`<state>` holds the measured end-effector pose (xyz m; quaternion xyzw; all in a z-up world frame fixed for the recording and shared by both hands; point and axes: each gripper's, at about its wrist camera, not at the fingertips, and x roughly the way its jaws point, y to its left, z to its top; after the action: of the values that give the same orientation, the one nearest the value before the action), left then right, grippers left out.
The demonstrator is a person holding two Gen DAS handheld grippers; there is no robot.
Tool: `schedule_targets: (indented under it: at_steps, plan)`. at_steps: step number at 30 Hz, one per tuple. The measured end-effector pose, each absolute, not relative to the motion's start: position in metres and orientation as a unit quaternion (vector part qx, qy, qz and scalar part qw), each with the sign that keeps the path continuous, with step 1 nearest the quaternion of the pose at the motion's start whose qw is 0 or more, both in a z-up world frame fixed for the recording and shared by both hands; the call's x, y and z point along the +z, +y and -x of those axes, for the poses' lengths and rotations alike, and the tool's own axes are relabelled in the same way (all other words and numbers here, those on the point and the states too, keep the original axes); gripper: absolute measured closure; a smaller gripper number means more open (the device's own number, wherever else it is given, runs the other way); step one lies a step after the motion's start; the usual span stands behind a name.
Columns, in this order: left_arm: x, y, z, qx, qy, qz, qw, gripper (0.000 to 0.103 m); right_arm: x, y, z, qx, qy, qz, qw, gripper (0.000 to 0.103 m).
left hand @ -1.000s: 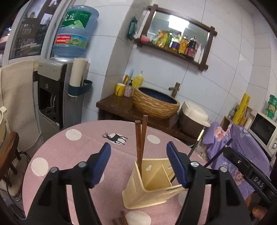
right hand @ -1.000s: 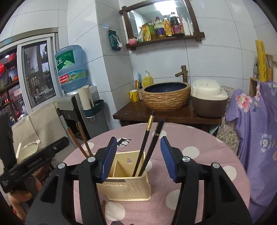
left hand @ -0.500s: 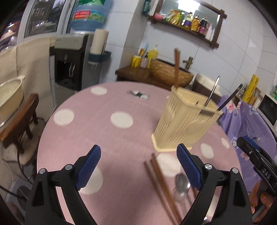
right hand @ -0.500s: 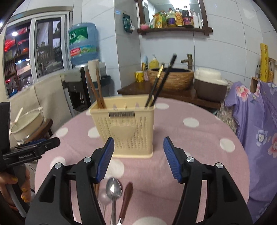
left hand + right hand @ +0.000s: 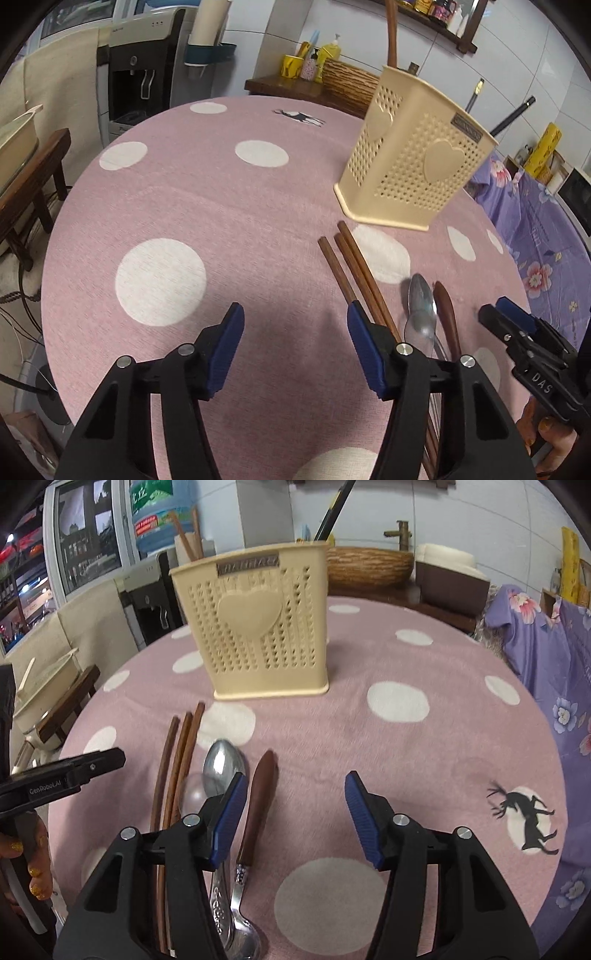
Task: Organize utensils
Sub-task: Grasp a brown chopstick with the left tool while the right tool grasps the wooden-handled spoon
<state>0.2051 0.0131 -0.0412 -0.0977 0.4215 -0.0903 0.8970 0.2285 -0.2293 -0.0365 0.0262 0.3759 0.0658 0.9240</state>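
A cream perforated utensil holder (image 5: pixel 258 627) with heart emblems is placed upright on a round table covered with a pink tablecloth with white dots (image 5: pixel 406 738). Two brown wooden chopsticks (image 5: pixel 186 535) and two black chopsticks (image 5: pixel 511 118) are seen standing inside the holder.

In front of the holder, three brown chopsticks (image 5: pixel 177 760) are laid side by side on the cloth. Just beside them, two metal spoons (image 5: pixel 221 768) are laid, one partly over the other, and next to them a utensil with a brown wooden handle (image 5: pixel 258 805) is placed; which kind of utensil it is cannot be told.

The left gripper (image 5: pixel 295 347) is held low over the cloth, with the jaws apart and nothing between them; its jaws have just been closing partly. Its right finger (image 5: pixel 364 350) is seen over the near part of the brown chopsticks.

The right gripper (image 5: pixel 293 816) is also released, with only bare cloth and the brown handle seen in the gap. Its left finger (image 5: pixel 227 819) is seen over the spoon handles.
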Motion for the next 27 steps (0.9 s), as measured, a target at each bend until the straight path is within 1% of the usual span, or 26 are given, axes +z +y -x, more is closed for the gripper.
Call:
schedule_targets:
  at_steps: [6,9,12,14,16,19,21,27]
  plan:
    - [-0.048,0.005,-0.205,-0.097,0.431,0.087,0.893,0.048,-0.052,-0.210,-0.239,0.078,0.413,-0.007,0.907,0.060]
    - [-0.049,0.002,-0.206,-0.099,0.434,0.085,0.892,0.049,-0.059,-0.205,-0.245,0.070,0.430,-0.007,0.900,0.069]
    - [-0.049,-0.002,-0.209,-0.101,0.436,0.082,0.890,0.050,-0.060,-0.202,-0.246,0.057,0.430,0.005,0.901,0.075]
    - [-0.049,-0.006,-0.212,-0.102,0.437,0.078,0.890,0.050,-0.060,-0.200,-0.247,0.049,0.430,0.015,0.901,0.081]
    - [-0.048,-0.012,-0.215,-0.102,0.437,0.073,0.891,0.050,-0.060,-0.202,-0.247,0.047,0.430,0.012,0.901,0.084]
    - [-0.048,-0.021,-0.220,-0.094,0.439,0.055,0.892,0.050,-0.060,-0.205,-0.246,0.049,0.430,0.005,0.901,0.085]
    - [-0.051,-0.026,-0.225,-0.089,0.442,0.047,0.891,0.051,-0.060,-0.207,-0.246,0.049,0.430,0.003,0.901,0.086]
    - [-0.051,-0.032,-0.230,-0.068,0.440,0.028,0.895,0.063,-0.060,-0.211,-0.247,0.054,0.429,-0.008,0.902,0.087]
